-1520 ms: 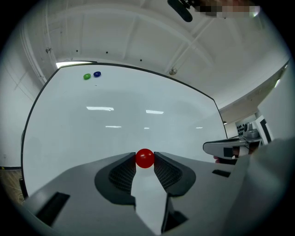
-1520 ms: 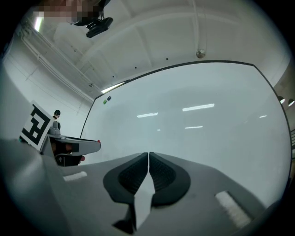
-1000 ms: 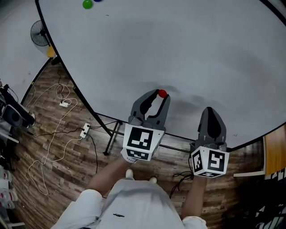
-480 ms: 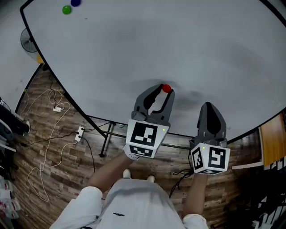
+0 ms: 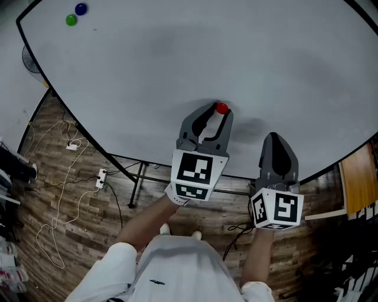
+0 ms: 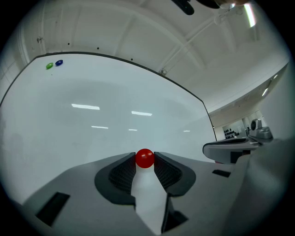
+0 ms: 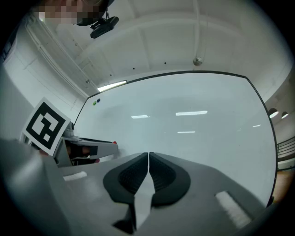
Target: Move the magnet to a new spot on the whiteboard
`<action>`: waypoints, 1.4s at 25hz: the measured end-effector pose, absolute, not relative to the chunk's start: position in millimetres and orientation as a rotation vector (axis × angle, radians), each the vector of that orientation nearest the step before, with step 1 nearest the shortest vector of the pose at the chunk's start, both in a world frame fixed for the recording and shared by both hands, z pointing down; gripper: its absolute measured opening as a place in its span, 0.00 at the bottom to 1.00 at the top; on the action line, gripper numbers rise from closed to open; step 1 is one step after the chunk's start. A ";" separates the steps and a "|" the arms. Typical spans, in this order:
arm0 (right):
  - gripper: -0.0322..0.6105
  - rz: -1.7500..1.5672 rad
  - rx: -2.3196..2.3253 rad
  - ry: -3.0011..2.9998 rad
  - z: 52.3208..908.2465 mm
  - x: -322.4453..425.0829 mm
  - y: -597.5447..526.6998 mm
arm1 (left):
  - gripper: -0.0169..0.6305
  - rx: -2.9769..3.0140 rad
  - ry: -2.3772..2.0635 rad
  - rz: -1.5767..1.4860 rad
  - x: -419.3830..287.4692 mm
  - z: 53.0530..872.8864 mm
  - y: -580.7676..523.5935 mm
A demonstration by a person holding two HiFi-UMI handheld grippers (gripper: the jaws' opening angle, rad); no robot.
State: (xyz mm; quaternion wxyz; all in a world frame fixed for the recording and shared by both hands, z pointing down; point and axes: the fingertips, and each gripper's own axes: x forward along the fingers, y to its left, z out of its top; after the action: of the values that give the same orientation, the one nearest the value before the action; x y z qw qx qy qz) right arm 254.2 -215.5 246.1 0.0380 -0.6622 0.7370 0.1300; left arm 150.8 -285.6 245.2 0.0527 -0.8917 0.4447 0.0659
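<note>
The pick-up looked done. The left gripper [image 5: 216, 112] had its fingers [image 6: 120, 173] closed on the red magnet [image 6: 144, 158], which sat pinched right at their tips, with the gap behind it empty. The gripper pointed at the whiteboard [image 5: 236, 53], and the magnet was in the lower middle of the board, at or just off its surface (none of the views settled whether it was touching).

The right gripper [image 7: 148, 154] held nothing. Its fingers [image 7: 133, 175] were pressed together, and it hung just to the right of the left one, near the board's bottom edge, taking no part in the job.

Far off in the board's upper left corner, a green magnet [image 5: 71, 20] and a blue magnet [image 5: 80, 9] sat side by side, well apart from the red one.

By my reading, the placement was what remained: choosing a bare patch of board, setting the red magnet flat against it, spreading the left fingers and drawing the gripper away. There was plenty of free board on every side, so almost any patch would have done.
</note>
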 end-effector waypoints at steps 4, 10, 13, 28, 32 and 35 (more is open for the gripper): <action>0.06 0.401 -2.030 2.265 247.4 265.9 -213.5 | 0.22 -2.676 1.407 0.184 158.4 246.4 -293.1; 0.06 0.382 -2.022 2.261 250.4 278.3 -219.5 | 0.22 -2.588 1.520 0.145 159.9 251.1 -304.9; 0.06 0.375 -2.016 2.261 250.4 281.4 -221.6 | 0.22 -2.532 1.575 0.147 157.6 249.6 -305.0; 0.06 0.352 -1.988 2.268 250.8 289.1 -220.3 | 0.22 -2.481 1.700 0.221 159.6 249.2 -305.2; 0.06 0.363 -1.990 2.278 252.5 291.3 -216.1 | 0.26 -2.521 1.658 0.229 166.5 250.7 -301.3; 0.06 0.356 -1.989 2.270 251.7 289.0 -214.1 | 0.26 -2.542 1.645 0.218 164.6 251.4 -300.3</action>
State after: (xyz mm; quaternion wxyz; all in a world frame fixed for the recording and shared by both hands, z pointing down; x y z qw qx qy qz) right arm 289.0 -214.1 251.7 0.0510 -0.6536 0.7459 0.1171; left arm 164.6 -300.3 251.4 0.0531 -0.8362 0.5411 0.0717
